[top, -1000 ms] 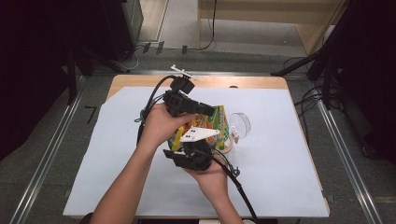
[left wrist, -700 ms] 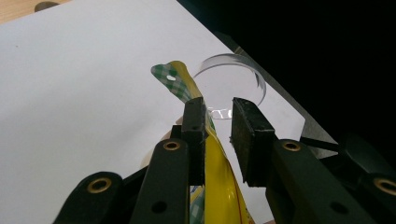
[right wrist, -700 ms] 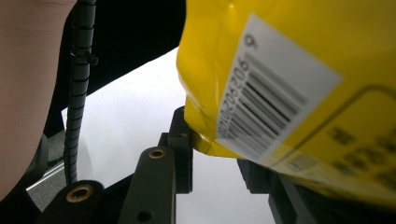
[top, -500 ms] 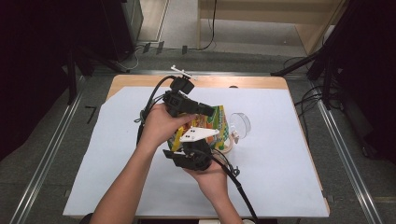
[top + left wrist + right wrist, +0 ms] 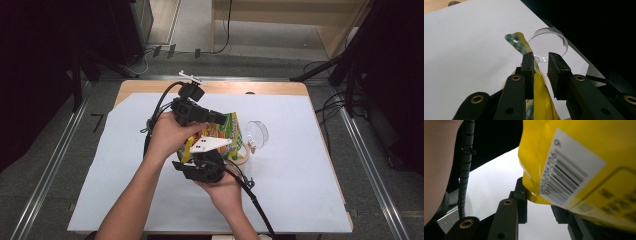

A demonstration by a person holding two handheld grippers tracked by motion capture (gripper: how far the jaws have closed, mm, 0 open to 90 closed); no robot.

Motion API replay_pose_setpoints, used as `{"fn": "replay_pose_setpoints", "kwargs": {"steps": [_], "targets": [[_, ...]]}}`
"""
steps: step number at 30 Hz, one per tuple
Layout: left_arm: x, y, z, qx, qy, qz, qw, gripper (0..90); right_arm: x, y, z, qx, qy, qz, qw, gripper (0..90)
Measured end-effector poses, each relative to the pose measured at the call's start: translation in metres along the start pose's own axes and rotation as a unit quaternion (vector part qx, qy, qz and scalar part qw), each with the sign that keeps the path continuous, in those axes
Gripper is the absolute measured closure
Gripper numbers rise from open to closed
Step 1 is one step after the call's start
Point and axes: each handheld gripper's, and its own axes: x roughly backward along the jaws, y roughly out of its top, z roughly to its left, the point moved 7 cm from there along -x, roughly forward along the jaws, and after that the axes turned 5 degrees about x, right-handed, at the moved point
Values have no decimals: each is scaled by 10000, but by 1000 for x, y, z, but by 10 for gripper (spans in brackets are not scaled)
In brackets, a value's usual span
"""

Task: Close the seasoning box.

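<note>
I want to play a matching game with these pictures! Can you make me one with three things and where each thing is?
Things:
1. yellow snack bag
2. clear glass
3. white sheet

Places:
A. spread over the wooden table
B. lying on its side beside the bag
C. between the jaws of the left hand-held gripper and the right hand-held gripper

Pairs: 1-C, 2-B, 3-A

You have bare white sheet [image 5: 125, 165] open all around, with just the clear cup [image 5: 256, 134] lying beside the yellow bag [image 5: 231, 131] crowding that side.
</note>
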Motion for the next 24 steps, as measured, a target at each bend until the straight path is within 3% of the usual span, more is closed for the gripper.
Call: {"fn": "replay_pose_setpoints", "kwargs": {"steps": [24], "targets": [[0, 0, 1, 55, -37, 0, 10000, 756, 1, 0, 2, -6, 16, 25, 10000, 702]]}}
